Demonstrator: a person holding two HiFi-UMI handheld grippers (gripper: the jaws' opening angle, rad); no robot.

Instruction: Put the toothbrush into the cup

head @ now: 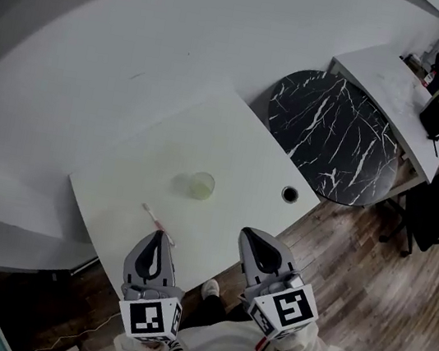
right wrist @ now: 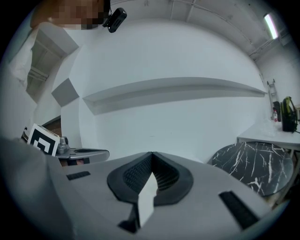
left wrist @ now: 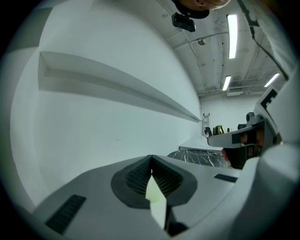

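Currently the toothbrush (head: 158, 221) lies flat on the white table (head: 116, 195), at the lower centre of the head view. It runs diagonally from upper left to lower right.

Possible faults:
- Skidding. A thin, low item on a hard top is likely to slide or roll if the jaws close off-centre or scrape the surface.
- Loss over the edge. The toothbrush rests near the table's lower edge, so a sideways nudge could push it off.
- Cup upset. The small pale-green cup (head: 201, 185) stands upright just above and to the right of the toothbrush and looks light. Contact from a gripper, or a toothbrush entered at a slant, could tip or shift it.

Position relative to the grippers:
- The left gripper (head: 157, 237) has its tip just below the lower-right end of the toothbrush. Whether the two touch cannot be told. Its jaws are pressed together with nothing held and have to spread before any pick-up.
- The right gripper (head: 248, 235) sits right of centre, well apart from the toothbrush and below right of the cup. Its jaws are also pressed together and empty.
- Neither gripper view shows the toothbrush. Each looks over the closed jaw tips toward a white wall.
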